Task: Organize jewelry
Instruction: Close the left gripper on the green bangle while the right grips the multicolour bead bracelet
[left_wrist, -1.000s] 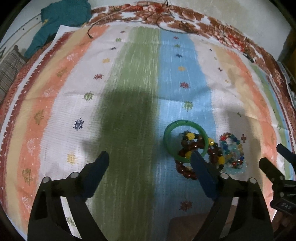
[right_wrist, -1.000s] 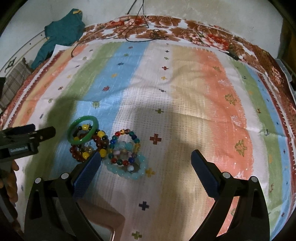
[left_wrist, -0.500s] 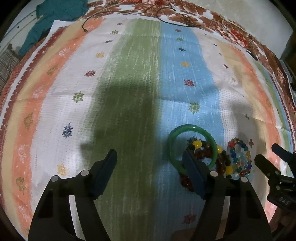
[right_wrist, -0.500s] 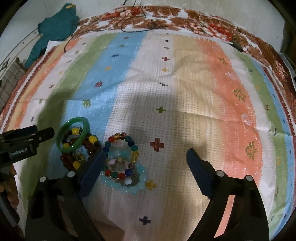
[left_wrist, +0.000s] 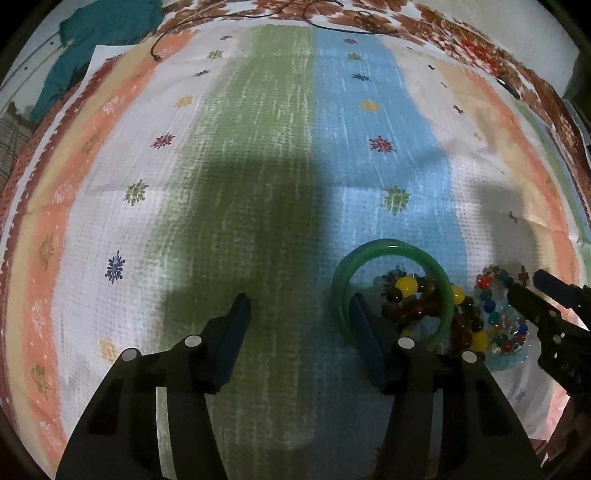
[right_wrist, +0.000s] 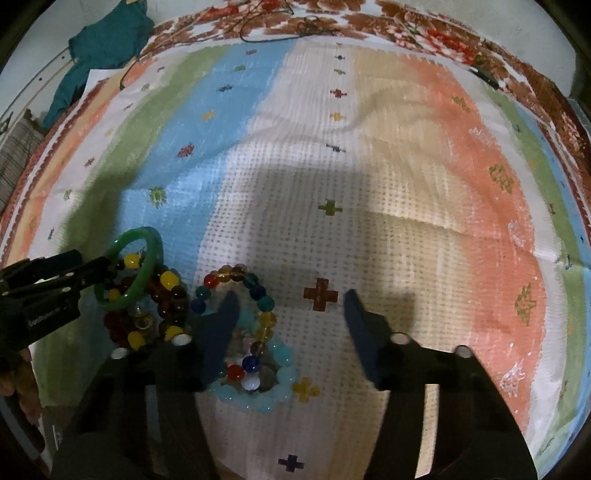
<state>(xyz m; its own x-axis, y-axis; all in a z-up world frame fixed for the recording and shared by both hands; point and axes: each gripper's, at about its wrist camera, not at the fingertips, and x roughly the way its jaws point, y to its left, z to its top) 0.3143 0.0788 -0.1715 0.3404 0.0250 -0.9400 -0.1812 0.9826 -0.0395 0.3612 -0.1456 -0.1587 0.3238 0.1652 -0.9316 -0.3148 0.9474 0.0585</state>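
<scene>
Left gripper spread at green bangle; right gripper spread over multicolor bead bracelet on striped cloth.

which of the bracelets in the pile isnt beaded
The green bangle: one smooth solid ring, leaning on the amber and yellow bead bracelet. The multicolour bead bracelet and pale blue bead bracelet are both strung beads.

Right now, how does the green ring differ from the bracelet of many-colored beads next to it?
The green bangle is one smooth solid hoop of a single color; the multicolored bead bracelet is a string of separate round beads in red, blue, teal and amber. The bangle lies propped on a dark red and yellow bead strand; the bead bracelet lies over pale aqua beads. Both are round wrist pieces on the striped cloth.
</scene>
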